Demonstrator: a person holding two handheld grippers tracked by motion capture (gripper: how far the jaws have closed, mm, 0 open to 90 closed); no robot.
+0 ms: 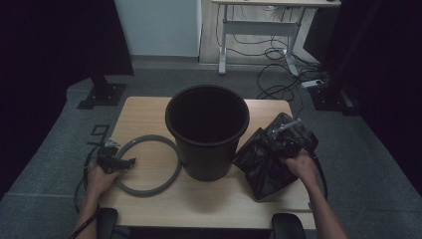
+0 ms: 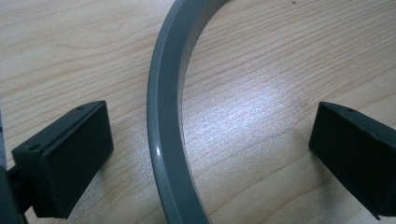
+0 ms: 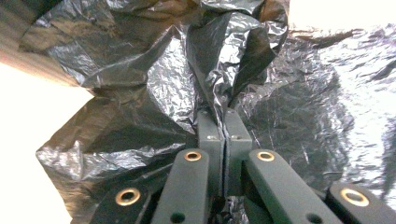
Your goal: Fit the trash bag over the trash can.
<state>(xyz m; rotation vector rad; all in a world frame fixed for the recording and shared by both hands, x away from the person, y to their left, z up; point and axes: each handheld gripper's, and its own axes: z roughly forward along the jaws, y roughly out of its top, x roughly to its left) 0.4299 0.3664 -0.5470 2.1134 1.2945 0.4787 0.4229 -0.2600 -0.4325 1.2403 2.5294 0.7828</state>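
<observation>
A black bucket (image 1: 207, 130) stands upright in the middle of the wooden table (image 1: 209, 199). Left of it lies a grey ring (image 1: 149, 164). My left gripper (image 1: 122, 163) rests low over the ring's left arc, open, with the grey ring (image 2: 166, 140) passing between its two pads (image 2: 70, 158) without touching them. To the right of the bucket, my right gripper (image 1: 271, 141) is shut on a crumpled black plastic bag (image 1: 271, 159). In the right gripper view the jaws pinch a fold of the bag (image 3: 154, 84) at my right gripper (image 3: 224, 114), and the bag hangs spread around them.
A dark stand base (image 1: 102, 94) sits on the floor beyond the table's left corner. A desk frame (image 1: 259, 30) and loose cables (image 1: 283, 74) lie on the floor at the back. Black curtains close both sides.
</observation>
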